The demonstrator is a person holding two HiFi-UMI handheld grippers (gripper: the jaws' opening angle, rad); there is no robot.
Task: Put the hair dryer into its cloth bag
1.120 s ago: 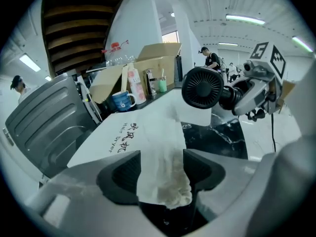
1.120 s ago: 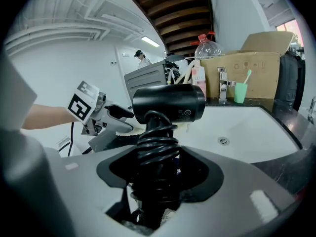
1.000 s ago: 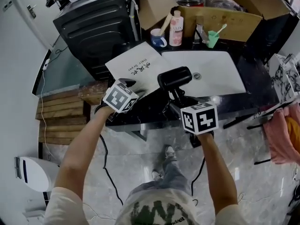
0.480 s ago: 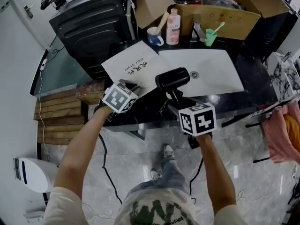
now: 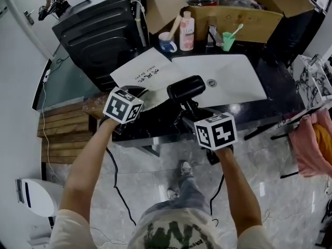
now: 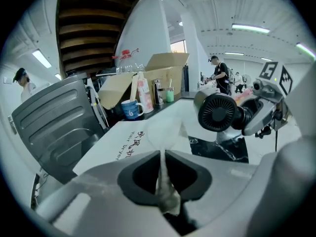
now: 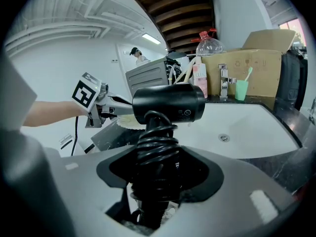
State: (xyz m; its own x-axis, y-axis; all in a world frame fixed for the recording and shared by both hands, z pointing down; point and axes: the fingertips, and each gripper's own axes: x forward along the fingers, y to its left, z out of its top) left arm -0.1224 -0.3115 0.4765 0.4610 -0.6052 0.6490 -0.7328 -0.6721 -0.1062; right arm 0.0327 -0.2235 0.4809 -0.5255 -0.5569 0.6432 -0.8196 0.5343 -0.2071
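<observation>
1. Head view: since the earlier frame the left gripper [image 5: 139, 93] has been raised slightly, and an edge of the white cloth bag [image 5: 148, 72] has been taken between its jaws. The bag is spread on the dark counter [image 5: 155, 119] beside the white sink [image 5: 236, 79]. The black hair dryer [image 5: 185, 86] is held upright by the right gripper [image 5: 189, 113], just beside the bag.
2. Left gripper view: the jaws are seen closing, with the bag's fabric pinched between the pads.
3. Right gripper view: the jaws are clamped on the dryer's cord-wrapped handle.
</observation>
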